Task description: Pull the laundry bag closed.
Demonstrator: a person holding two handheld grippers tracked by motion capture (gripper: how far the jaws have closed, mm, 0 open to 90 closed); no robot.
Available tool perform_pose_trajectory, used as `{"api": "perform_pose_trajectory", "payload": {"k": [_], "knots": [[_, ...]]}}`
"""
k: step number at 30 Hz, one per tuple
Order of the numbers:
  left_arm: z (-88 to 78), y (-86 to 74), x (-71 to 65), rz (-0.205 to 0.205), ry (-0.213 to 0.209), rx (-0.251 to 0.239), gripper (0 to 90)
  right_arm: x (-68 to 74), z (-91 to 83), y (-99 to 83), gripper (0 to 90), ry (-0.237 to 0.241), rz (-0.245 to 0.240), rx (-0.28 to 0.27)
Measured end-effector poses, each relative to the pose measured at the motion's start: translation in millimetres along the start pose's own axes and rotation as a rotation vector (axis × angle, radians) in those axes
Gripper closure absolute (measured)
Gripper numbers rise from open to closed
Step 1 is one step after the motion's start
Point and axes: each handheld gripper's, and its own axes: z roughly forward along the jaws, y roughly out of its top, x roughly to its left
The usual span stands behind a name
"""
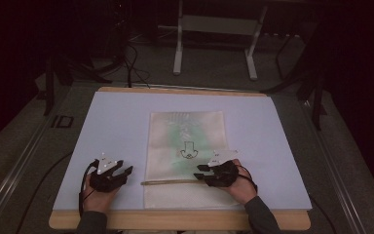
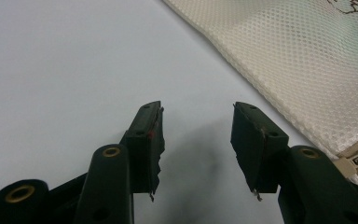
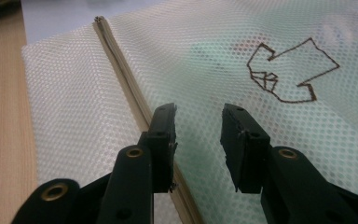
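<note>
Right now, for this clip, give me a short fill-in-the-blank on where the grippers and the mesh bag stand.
1. The mesh bag lies flat on the pale ____ mat.
2. The right gripper hovers over the bag's ____.
3. The left gripper is over bare mat, its jaws ____ with nothing between them.
4. The outline drawn on the bag is dark ____.

Missing words: blue; zipper; open; brown

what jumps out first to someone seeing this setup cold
A pale mesh bag lies flat mid-mat, a dark outline drawing on it. The right claw hangs open above its zipper near the front edge. The left claw is open over the bare blue mat.
</note>
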Motion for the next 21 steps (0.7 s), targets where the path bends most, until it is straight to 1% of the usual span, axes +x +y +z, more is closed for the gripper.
{"api": "perform_pose_trajectory", "payload": {"k": [6,11,21], "knots": [[-0.3,0.0,0.0,0.002,-0.002,-0.001,52.5,2.6,2.9,2.9,65.2,0.008,-0.003,0.0],[-0.3,0.0,0.1,0.004,-0.004,0.0,52.5,4.2,4.8,6.5,65.2,0.015,-0.023,0.004],[-0.4,-0.1,0.1,0.004,-0.006,-0.001,52.5,9.7,8.6,14.5,64.9,0.032,-0.044,0.012]]}}
